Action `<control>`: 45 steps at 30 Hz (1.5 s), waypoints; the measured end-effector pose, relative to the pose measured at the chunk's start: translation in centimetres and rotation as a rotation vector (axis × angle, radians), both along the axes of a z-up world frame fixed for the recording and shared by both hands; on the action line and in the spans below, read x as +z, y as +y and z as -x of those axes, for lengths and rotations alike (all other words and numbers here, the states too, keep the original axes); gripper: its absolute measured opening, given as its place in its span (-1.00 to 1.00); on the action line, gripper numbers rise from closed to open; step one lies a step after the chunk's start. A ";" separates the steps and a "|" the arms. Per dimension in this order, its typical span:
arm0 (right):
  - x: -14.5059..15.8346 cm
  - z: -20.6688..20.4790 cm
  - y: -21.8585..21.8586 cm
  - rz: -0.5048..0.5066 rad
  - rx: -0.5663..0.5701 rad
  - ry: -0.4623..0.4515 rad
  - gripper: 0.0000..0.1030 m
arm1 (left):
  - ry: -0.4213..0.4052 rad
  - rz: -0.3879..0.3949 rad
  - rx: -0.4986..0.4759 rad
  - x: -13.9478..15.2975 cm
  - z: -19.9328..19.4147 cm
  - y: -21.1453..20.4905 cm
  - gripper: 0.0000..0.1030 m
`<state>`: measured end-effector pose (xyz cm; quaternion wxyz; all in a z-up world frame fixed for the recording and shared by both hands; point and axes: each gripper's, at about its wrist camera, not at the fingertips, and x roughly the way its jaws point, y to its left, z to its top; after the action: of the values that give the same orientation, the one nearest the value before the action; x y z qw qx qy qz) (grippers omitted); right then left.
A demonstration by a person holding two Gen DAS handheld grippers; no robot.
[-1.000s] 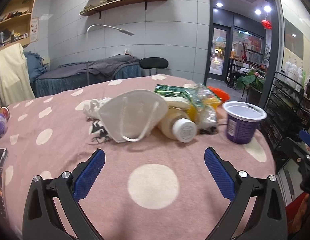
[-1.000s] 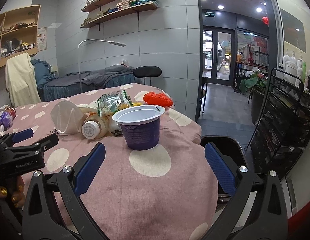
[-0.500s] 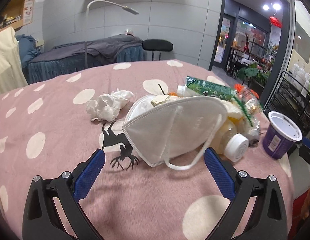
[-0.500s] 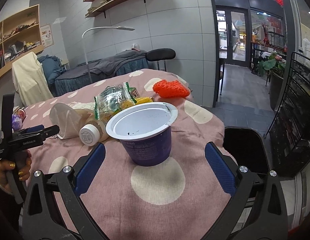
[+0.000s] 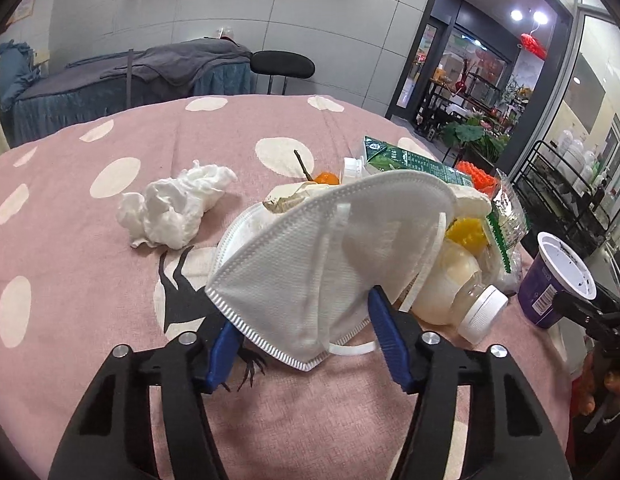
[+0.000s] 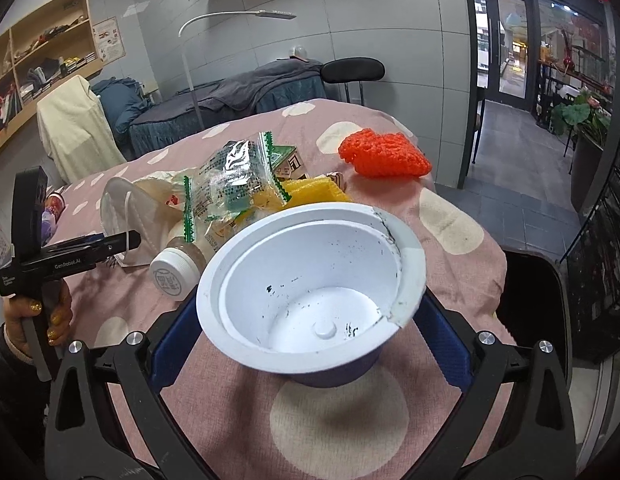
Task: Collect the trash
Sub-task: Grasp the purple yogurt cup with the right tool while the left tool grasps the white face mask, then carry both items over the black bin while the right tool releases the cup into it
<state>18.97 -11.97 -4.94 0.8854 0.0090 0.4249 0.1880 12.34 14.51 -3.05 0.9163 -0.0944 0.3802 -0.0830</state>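
Note:
A white face mask (image 5: 330, 256) lies on the pink dotted cloth (image 5: 110, 280). My left gripper (image 5: 302, 328) has its blue fingers on both sides of the mask's near edge, closing on it. A purple yogurt cup (image 6: 310, 292) with a white inside sits between the fingers of my right gripper (image 6: 310, 340), which close around its body. The cup also shows in the left wrist view (image 5: 556, 280). A plastic bottle with a white cap (image 5: 458, 300), a green carton (image 5: 414, 164), a clear wrapper (image 6: 230, 188) and a crumpled tissue (image 5: 174, 208) lie in the pile.
An orange knitted piece (image 6: 384, 154) lies near the table's far edge. A black bin (image 6: 538, 292) stands below the table's right side. A black wire rack (image 6: 602, 272) stands at far right. A massage bed (image 5: 130, 88) is behind.
Both grippers have moved forward and narrowed from wide open. The left now brackets the mask's edge; the right now brackets the yogurt cup.

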 end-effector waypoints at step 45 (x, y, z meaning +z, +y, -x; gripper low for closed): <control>-1.0 -0.5 -17.7 0.005 -0.440 -0.068 0.41 | -0.318 0.104 -0.331 9.6 1.2 -17.5 -0.90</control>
<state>19.47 -29.69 -5.92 0.9190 0.0928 0.3829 -0.0106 11.14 -2.99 6.58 0.9325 -0.0635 0.2365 -0.2654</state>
